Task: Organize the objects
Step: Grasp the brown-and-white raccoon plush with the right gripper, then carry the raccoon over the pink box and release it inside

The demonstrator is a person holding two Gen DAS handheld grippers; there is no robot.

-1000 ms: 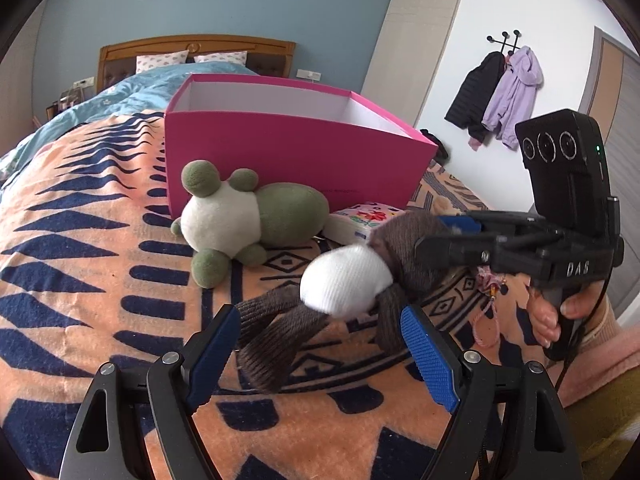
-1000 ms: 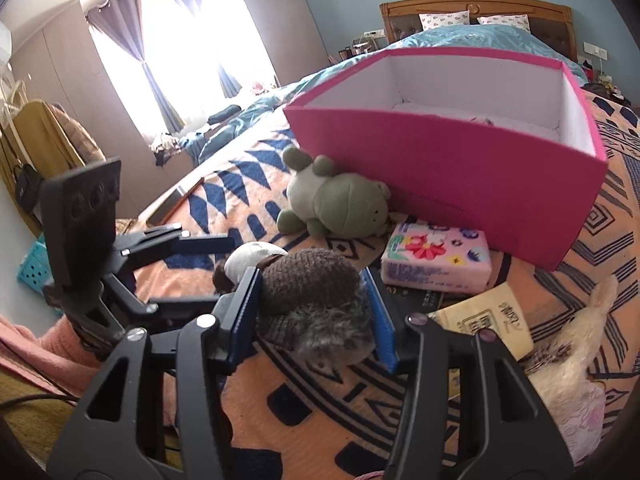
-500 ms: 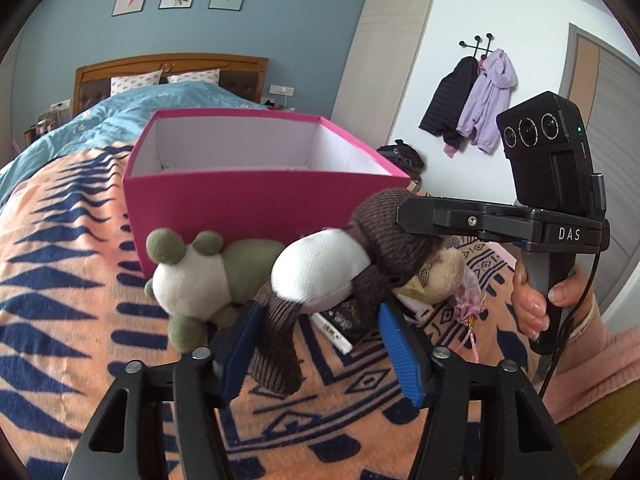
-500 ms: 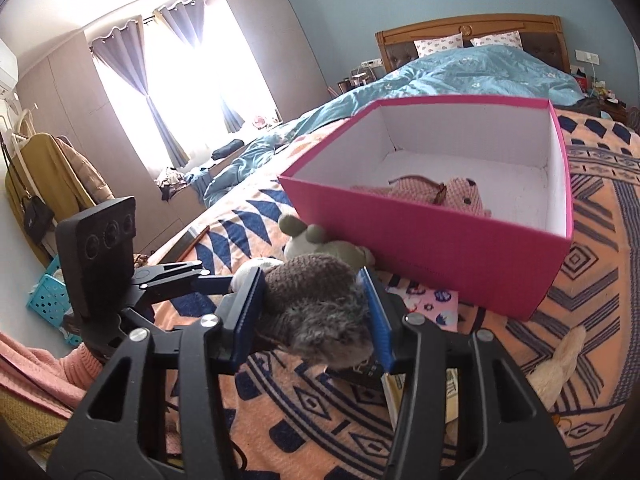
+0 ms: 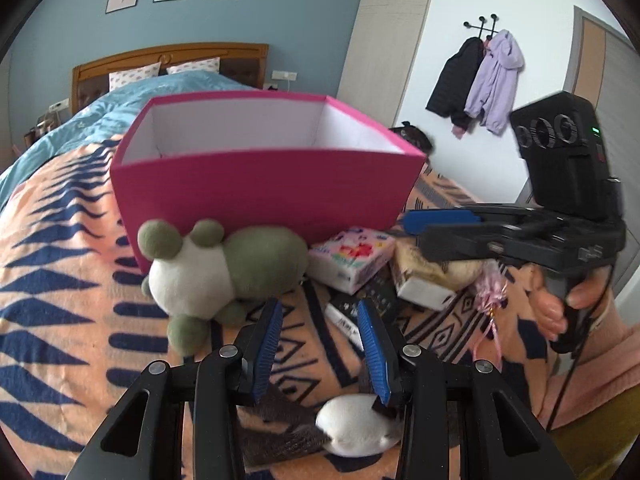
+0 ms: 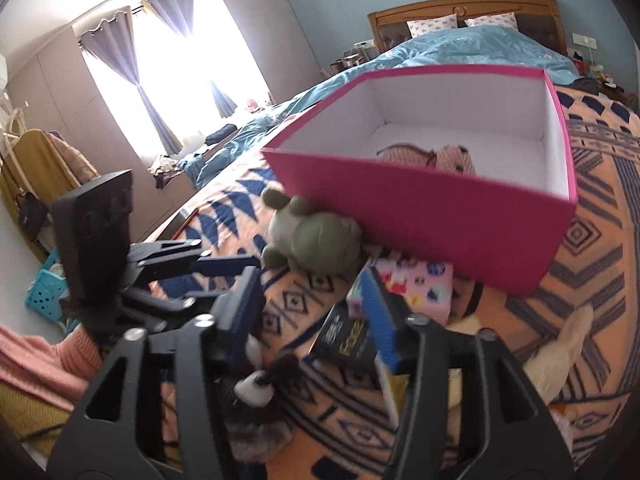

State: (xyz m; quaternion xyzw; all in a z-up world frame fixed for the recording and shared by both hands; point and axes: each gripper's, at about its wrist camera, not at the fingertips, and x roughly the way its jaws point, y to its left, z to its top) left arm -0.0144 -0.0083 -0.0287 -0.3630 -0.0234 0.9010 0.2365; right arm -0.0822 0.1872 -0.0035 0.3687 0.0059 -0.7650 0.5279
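Left gripper (image 5: 320, 344) points level toward pink box (image 5: 264, 192), fingers parted, empty; brown-and-white plush (image 5: 352, 432) lies on blanket (image 5: 60, 300) beneath it. Right gripper (image 6: 312, 312) likewise parted, empty, above the same plush.

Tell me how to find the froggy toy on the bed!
Look for the big pink box on the orange and blue blanket. Lying against its front wall, toward the left corner, is the frog plush. Its neighbours are flat packs; it alone is round and fuzzy, green with a white face and belly.
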